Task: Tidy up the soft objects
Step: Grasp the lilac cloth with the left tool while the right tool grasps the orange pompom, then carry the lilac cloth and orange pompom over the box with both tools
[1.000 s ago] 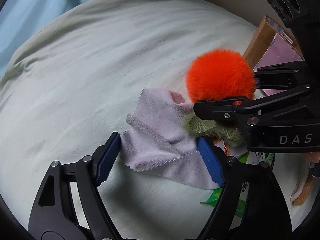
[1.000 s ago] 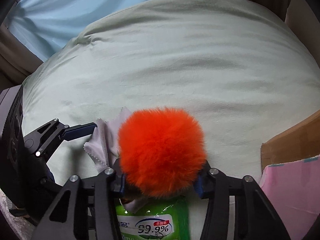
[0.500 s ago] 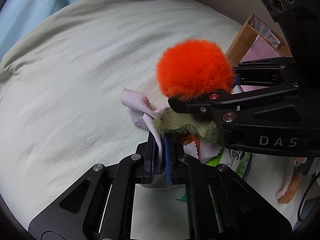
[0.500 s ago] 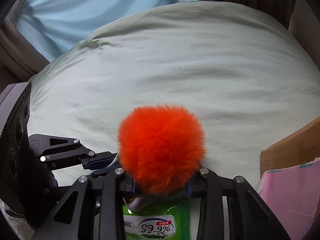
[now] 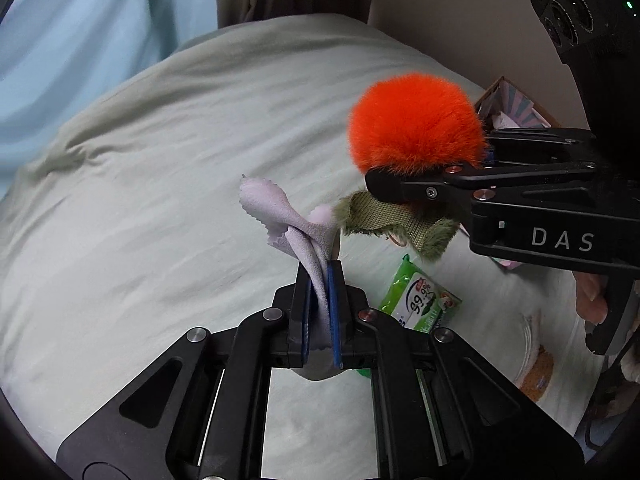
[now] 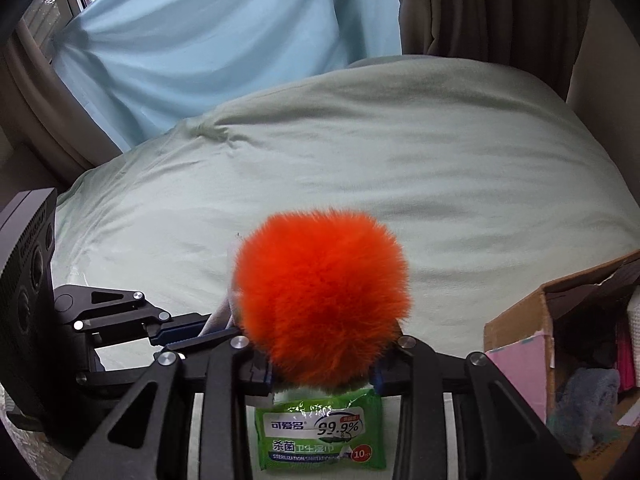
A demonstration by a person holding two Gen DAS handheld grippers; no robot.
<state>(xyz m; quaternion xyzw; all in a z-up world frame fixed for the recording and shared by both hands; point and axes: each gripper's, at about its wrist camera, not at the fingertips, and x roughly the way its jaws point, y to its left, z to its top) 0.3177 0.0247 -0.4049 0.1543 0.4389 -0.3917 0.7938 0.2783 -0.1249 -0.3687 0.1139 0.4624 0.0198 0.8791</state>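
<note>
Pinching a lilac cloth [image 5: 304, 232], the left gripper [image 5: 320, 308] has its jaws closed on the fabric; the cloth's long axis runs up and away from the jaws, its pinked free end pointing toward the far side of the bed [image 5: 160, 184], held clear of the sheet.

Right gripper [image 6: 320, 364]: jaws closed on an orange pompom [image 6: 322, 300] with an olive fabric piece [image 5: 396, 224] hanging under it; held above the bed, just right of the cloth, whose upper fold lies close to the olive piece; contact cannot be told.

Wet-wipes packet [image 6: 320, 440]: green, flat on the sheet below both grippers, label facing up.

Cardboard box [image 6: 520, 320]: at the bed's right edge, open; holds a pink sheet [image 6: 520, 360], a grey-blue soft item [image 6: 584, 404] and other things too dark to tell.

Blue curtain [image 6: 220, 40]: behind the bed.
</note>
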